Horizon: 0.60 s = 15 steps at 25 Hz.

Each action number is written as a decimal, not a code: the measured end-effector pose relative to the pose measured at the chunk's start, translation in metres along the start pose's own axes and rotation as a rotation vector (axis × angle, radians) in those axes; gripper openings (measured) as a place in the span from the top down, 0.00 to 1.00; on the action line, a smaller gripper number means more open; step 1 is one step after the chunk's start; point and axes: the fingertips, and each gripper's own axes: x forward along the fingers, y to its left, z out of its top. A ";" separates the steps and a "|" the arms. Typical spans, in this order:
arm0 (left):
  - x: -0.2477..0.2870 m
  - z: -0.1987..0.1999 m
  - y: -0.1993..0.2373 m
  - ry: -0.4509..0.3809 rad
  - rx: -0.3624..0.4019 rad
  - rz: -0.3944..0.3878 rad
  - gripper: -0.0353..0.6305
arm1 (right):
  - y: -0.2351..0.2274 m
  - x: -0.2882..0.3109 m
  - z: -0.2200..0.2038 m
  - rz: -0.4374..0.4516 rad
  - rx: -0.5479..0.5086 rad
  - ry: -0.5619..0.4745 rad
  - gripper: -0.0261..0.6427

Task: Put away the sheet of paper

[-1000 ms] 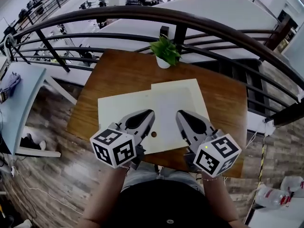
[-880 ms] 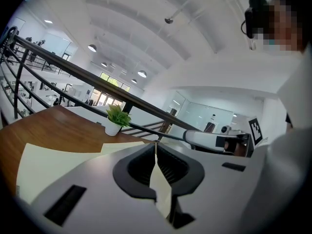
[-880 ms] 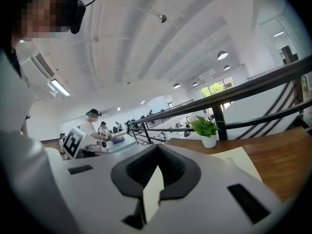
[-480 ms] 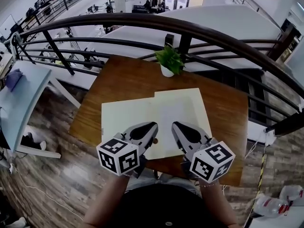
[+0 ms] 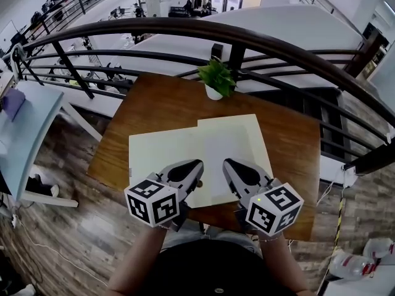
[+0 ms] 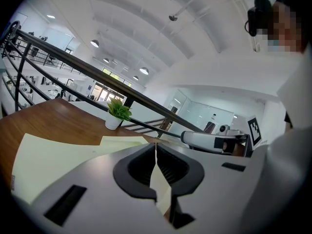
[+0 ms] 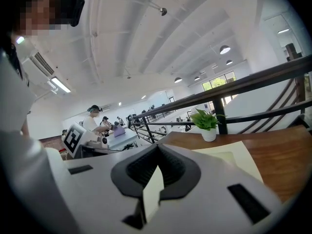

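Looking down on wooden table [image 5: 154,103], potted plant [image 5: 216,79] at far edge, hard by the dark railing [image 5: 259,39]. Nearer than plant, flat on the top: pale-yellow sheet of paper [image 5: 166,156], stopping short of the pot, running back almost to the edge opposite plant. Right of plant's line, a 2nd layer sitting a bit closer to plant than the rest – folded over or separate, can't tell. Farthest from plant, at sheet's near edge: left gripper [image 5: 197,167] and right gripper [image 5: 227,165], side by side, close but apart, both nosing twd plant, tipped slightly down. In left gripper view, clamped shut – thin strip of paper edge-on between the pads, rest of sheet spreading ahead & left twd plant. Same story in right gripper view: closed on a sliver of paper, sheet stretching ahead & right, plant beyond it. So both holding the sheet by the edge farthest from plant, rest of it on the wood. Marker cubes [image 5: 152,202] at the back ends, farther from plant again, forearms [image 5: 139,258] coming in behind.
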 end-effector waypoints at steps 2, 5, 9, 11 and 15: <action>0.002 -0.003 -0.001 0.007 0.002 -0.001 0.91 | -0.002 -0.001 -0.001 -0.008 0.000 -0.002 0.92; 0.004 -0.005 -0.002 0.010 0.003 0.000 0.91 | -0.002 -0.001 -0.005 0.000 0.013 -0.001 0.92; 0.007 -0.007 -0.004 0.018 0.003 -0.007 0.91 | -0.003 -0.002 -0.008 -0.002 0.021 0.003 0.92; 0.007 -0.006 -0.003 0.018 0.004 -0.004 0.91 | -0.005 -0.002 -0.007 -0.005 0.021 0.001 0.92; 0.006 -0.005 0.001 0.016 0.000 0.004 0.91 | -0.009 -0.002 -0.008 -0.013 0.020 0.003 0.92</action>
